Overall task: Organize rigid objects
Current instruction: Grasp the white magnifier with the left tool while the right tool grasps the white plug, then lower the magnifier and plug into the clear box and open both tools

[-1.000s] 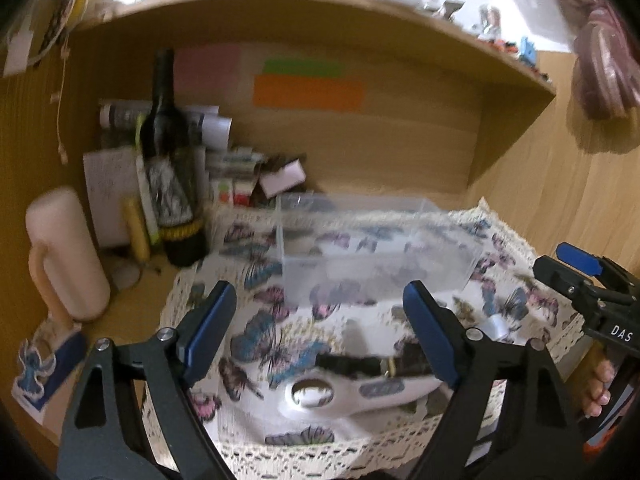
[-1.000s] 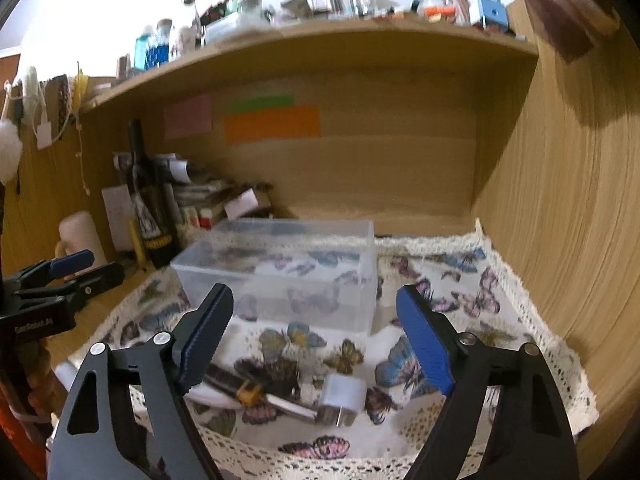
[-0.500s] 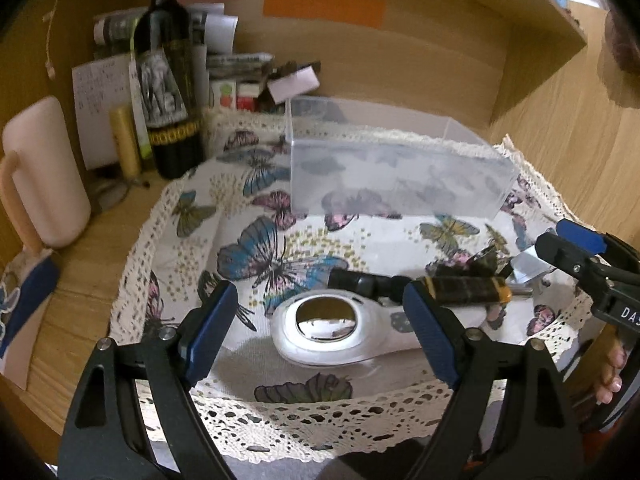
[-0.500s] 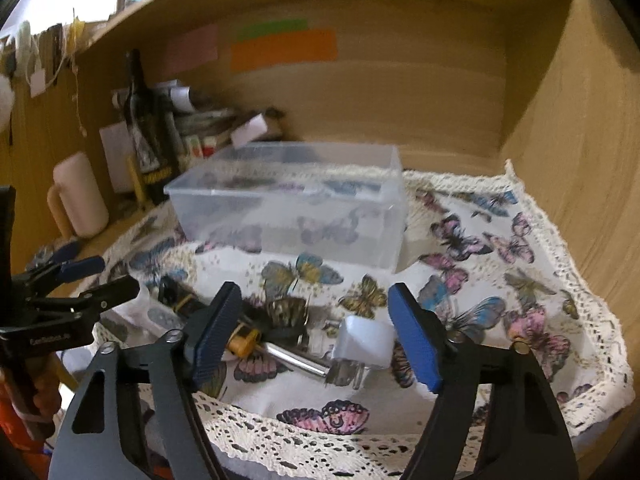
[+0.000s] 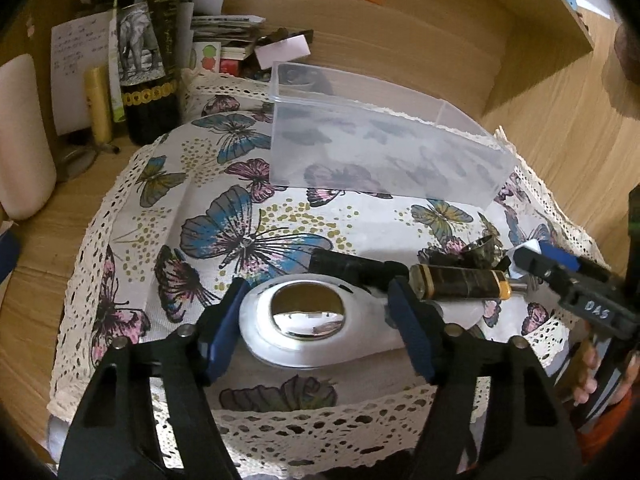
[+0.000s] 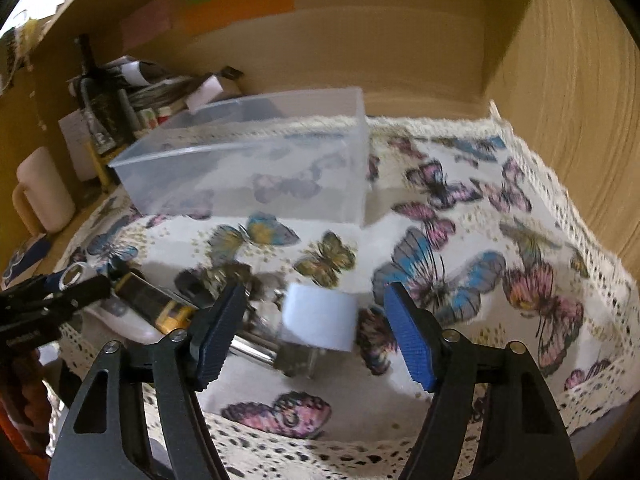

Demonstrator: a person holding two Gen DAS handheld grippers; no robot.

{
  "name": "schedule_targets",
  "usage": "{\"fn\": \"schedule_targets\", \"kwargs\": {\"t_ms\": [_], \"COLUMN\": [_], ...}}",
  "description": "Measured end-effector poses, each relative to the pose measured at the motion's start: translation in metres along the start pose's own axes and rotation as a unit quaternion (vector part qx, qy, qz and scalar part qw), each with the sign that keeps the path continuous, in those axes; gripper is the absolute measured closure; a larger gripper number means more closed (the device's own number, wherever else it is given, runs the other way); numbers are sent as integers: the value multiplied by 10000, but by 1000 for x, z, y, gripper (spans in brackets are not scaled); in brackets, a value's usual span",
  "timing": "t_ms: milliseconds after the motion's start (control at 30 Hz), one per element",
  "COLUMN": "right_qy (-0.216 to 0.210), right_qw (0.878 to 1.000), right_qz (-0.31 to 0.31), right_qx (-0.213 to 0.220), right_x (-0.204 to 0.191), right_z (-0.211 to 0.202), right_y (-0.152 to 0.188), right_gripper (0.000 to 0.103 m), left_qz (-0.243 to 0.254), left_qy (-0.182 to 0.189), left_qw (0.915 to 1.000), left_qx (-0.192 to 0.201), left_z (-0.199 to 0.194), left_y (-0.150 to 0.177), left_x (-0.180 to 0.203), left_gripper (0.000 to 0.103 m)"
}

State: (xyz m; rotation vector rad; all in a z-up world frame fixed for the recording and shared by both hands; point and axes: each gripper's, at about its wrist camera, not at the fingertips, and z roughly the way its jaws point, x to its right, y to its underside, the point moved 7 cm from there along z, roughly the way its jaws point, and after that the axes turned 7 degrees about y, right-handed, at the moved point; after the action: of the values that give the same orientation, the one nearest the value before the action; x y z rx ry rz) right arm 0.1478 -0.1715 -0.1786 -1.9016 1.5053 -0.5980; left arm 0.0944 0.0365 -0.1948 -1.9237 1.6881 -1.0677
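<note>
Rigid objects lie in a loose cluster on the butterfly cloth (image 5: 248, 216) near the front edge of the counter: a white oval device (image 5: 308, 316) with a reflective centre, a black cylinder (image 5: 344, 266), a dark tool handle (image 5: 460, 282) with a yellow band, a white plug adapter (image 6: 318, 316) and a small dark metal piece (image 5: 476, 250) whose type cannot be determined. The clear plastic bin (image 5: 384, 152) stands behind the cluster, toward the back edge of the cloth, and appears to hold nothing; judged from this, sorting has not yet produced a placed item and every object remains to be moved. The left claw (image 5: 316, 328) is spread wide, its jaws straddling the white oval device without visibly touching it. The right claw (image 6: 314, 332) is likewise wide, its jaws either side of the white plug adapter, with no contact evident; motion blur limits certainty. Both claws appear positioned for a first pickup. At the back left corner of the counter stand a dark wine bottle (image 5: 148, 56), a stack of papers (image 5: 224, 28) and a pale mug (image 5: 24, 136), well apart from the cluster.
</note>
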Motion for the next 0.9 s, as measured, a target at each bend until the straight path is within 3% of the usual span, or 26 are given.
{"fn": "schedule_targets", "kwargs": {"t_ms": [100, 167, 533, 900], "right_qy": [-176, -209, -167, -147], "right_qw": [9995, 9994, 9994, 9973], "right_qz": [104, 146, 228, 173], "right_qx": [-221, -213, 206, 700], "right_x": [1, 2, 9, 11], "right_z": [8, 9, -8, -28], "right_y": [6, 8, -5, -34], "right_gripper": [63, 67, 67, 67], "left_qz": [-152, -147, 185, 202], "left_qy": [97, 63, -208, -306], "left_qw": [9998, 9999, 9993, 9973], "left_qx": [-22, -16, 243, 631], "left_z": [-3, -3, -20, -40], "left_y": [-1, -1, -12, -49], "left_x": [-4, -5, 3, 3], "left_gripper": [39, 39, 39, 39]}}
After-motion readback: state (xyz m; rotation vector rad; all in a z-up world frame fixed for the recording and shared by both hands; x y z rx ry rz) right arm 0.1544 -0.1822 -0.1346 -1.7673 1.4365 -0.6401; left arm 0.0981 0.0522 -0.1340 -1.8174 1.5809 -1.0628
